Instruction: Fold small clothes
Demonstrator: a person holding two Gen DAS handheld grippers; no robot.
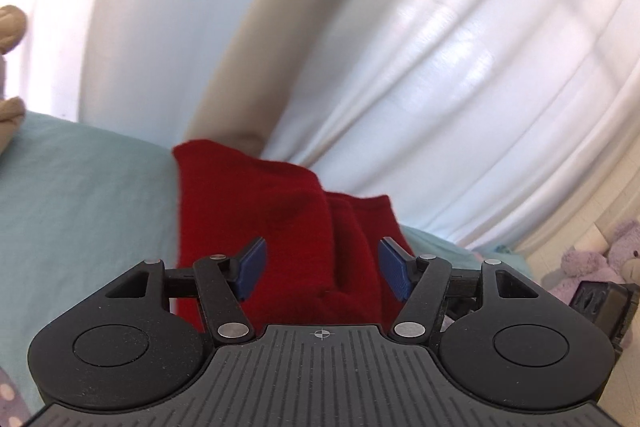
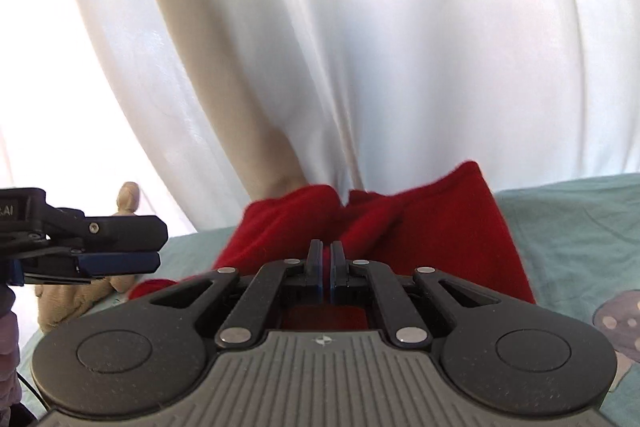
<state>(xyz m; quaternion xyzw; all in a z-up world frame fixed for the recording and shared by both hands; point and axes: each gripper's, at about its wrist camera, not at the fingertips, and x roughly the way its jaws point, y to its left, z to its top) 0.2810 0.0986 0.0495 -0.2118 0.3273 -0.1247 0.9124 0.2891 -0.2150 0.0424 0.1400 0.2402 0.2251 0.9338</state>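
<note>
Right wrist view: right claw [image 2: 326,269] pinching red garment [image 2: 420,239] at 12 o'clock on the bed [image 2: 580,227], left claw [image 1: 320,269] spread, apparently mid-fold; next, probably laying that edge over.

Close wrist views, shared red garment [image 1: 256,219]

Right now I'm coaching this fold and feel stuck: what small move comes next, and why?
Probably carry the right gripper, shut on the red garment, across to finish the fold, since the left gripper stands open with its pads clear of the cloth.
</note>
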